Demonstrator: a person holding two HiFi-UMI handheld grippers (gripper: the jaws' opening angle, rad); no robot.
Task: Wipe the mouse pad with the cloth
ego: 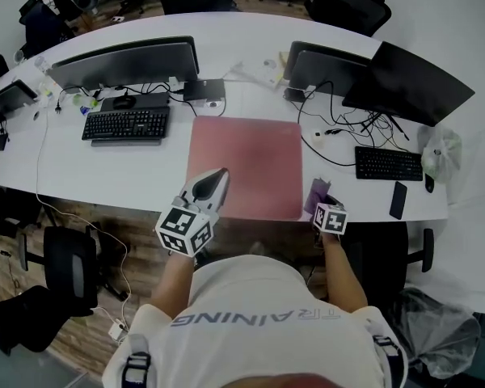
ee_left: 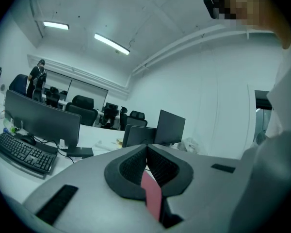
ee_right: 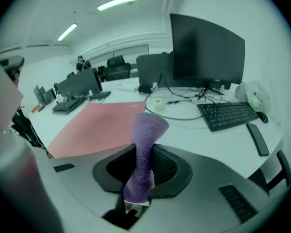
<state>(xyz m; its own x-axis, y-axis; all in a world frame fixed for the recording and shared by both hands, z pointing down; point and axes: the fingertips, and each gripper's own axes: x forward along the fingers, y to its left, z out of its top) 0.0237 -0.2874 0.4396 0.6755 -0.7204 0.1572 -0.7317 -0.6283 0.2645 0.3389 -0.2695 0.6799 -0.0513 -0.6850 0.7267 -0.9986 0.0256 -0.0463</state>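
Looks like the approach before the first stroke. Bring the right gripper [ego: 324, 203] left and down from just off the near right corner of the mouse pad [ego: 250, 156], laying the loose end of the cloth [ego: 318, 192] flat on the pink surface rather than scraping the jaw tips over it. Wipe in long overlapping passes, near edge to far. Steady the pad at its near left corner with the left gripper [ego: 212, 183] to stop it sliding on the white desk [ego: 145, 172] (probably smooth enough to let it creep). Keep clear of the cables [ego: 339, 128] and keyboard [ego: 388, 162] to the right.

Right gripper: clamped on the purple cloth, parted only by its thickness, with a rolled tuft standing up past the tips and touching nothing else.

Left gripper: closed, tips meeting, poised above the near left part of the pad. Shows a sliver of pink in the slit behind the tips. Seemingly the pad seen through the gap rather than gripped, though hard to settle.
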